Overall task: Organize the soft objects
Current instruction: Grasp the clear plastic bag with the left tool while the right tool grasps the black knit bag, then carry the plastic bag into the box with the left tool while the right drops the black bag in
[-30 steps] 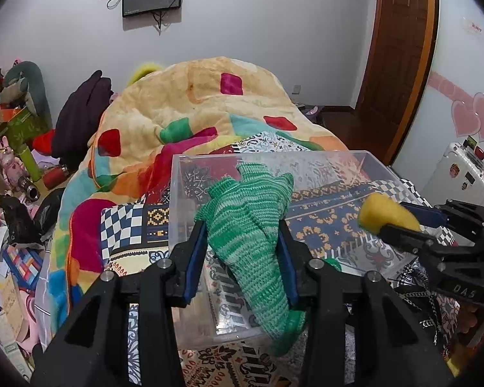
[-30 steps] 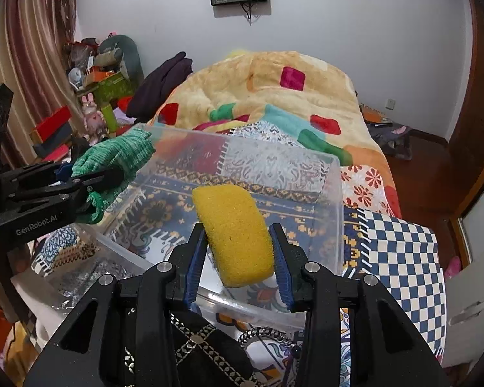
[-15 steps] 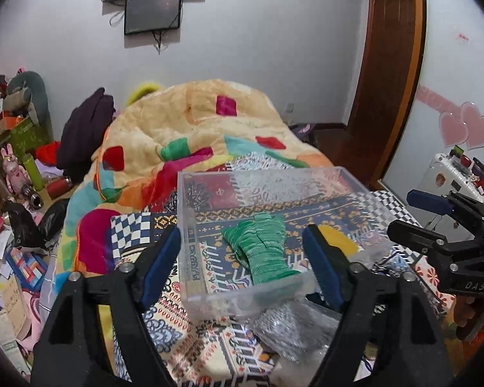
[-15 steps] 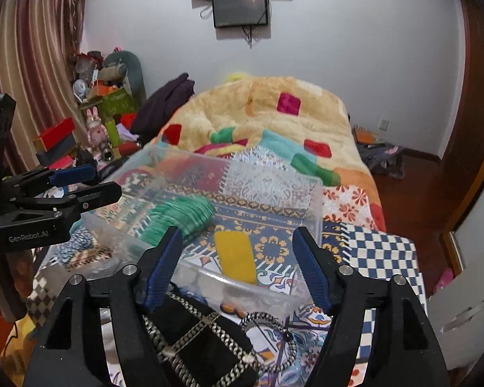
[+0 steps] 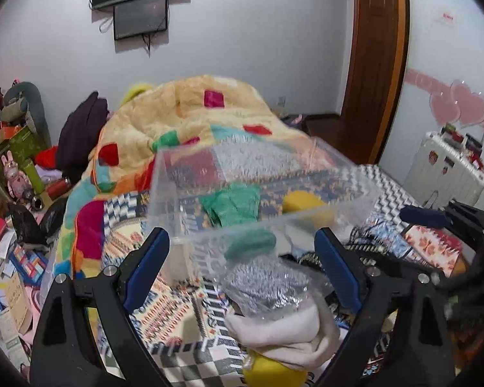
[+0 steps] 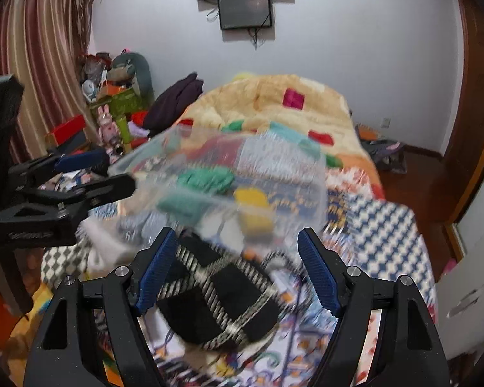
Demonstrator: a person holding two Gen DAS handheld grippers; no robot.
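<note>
Both claws hang spread and empty over a patterned bed: the left claw (image 5: 242, 271) above a grey bundle in clear wrap (image 5: 267, 283), the right claw (image 6: 238, 274) above a black-and-white checked cloth (image 6: 219, 303). Beyond them, a clear plastic bin (image 5: 184, 177) sits on the bed cover, already holding 2 soft items, a green knitted piece (image 5: 232, 204) and a yellow sponge (image 5: 301, 201), lying side by side on its floor. A white cloth (image 5: 280, 325) and a yellow object (image 5: 274, 371) rest just below the wrapped bundle, near the left claw. The next pickup looks best done with each claw lowered straight onto its nearest item, jaws straddling a bunched fold rather than a flat edge, since limp fabric and slick wrap may slip from a shallow pinch. Lifting well above the bin's near wall before letting go should keep trailing cloth from catching the rim. The right wrist view is blurred, so finer detail there cannot be told. A quilt of coloured squares (image 5: 190, 113) covers the far half of the bed.
</note>
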